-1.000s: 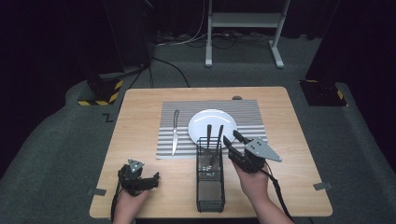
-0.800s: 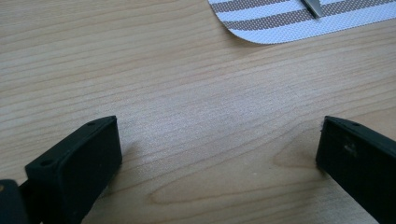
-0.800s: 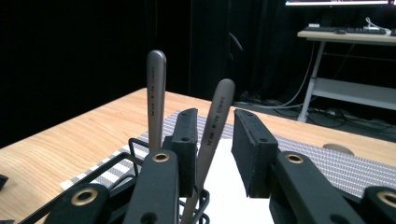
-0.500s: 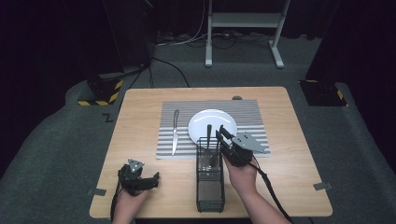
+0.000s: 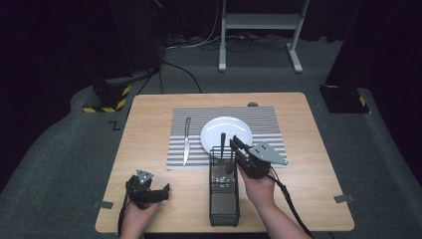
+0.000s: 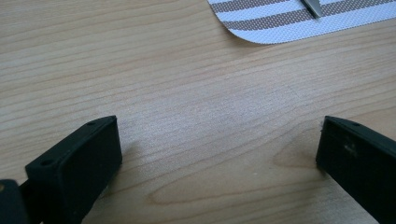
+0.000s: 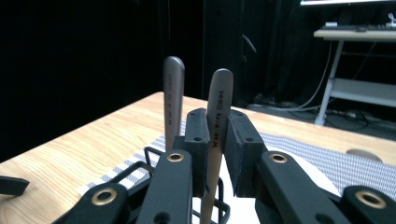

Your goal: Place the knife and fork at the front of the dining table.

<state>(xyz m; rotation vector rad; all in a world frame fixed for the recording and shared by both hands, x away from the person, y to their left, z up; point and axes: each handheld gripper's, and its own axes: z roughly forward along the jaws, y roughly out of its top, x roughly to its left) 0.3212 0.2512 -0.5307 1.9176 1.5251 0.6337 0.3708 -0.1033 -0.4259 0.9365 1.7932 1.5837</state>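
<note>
Dark room, black curtains, a grey stand frame (image 5: 259,30) on the floor well beyond the far edge. Wooden table (image 5: 149,114) takes up the middle, striped placemat (image 5: 268,119) on it ahead of both tools, white plate (image 5: 219,130) on the mat, knife (image 5: 186,142) flat on the mat to the plate's left.

Black wire caddy (image 5: 224,199) stands between the two hands, just left of the right gripper (image 5: 234,147). Two utensil handles rise upright out of its far end.

Right gripper's jaws have just been closing and now clamp the nearer handle (image 7: 218,112) from both sides, well below its rounded top. Second handle (image 7: 173,93) stands free just beyond the left jaw, near but not caught.

Left gripper (image 5: 161,191) rests low on bare wood on the near left, well apart from the caddy; jaws apart, nothing between them, only the mat corner (image 6: 280,23) ahead.

Handling, my read:
- Brushed metal, stiff, won't flex or crush. Light enough for one tool.
- Smooth and narrow, so slippery: pads on the flat faces, as they are now, beats pinching the edges.
- Grip sits around mid-handle; working end hidden in the mesh, can't tell fork or spoon.
- Straight pull up along its own axis looks safest. Any tilt likely snags the head in the wire or drags the neighbour along.
- Caddy is light and unheld, may lift with it if it catches.
</note>
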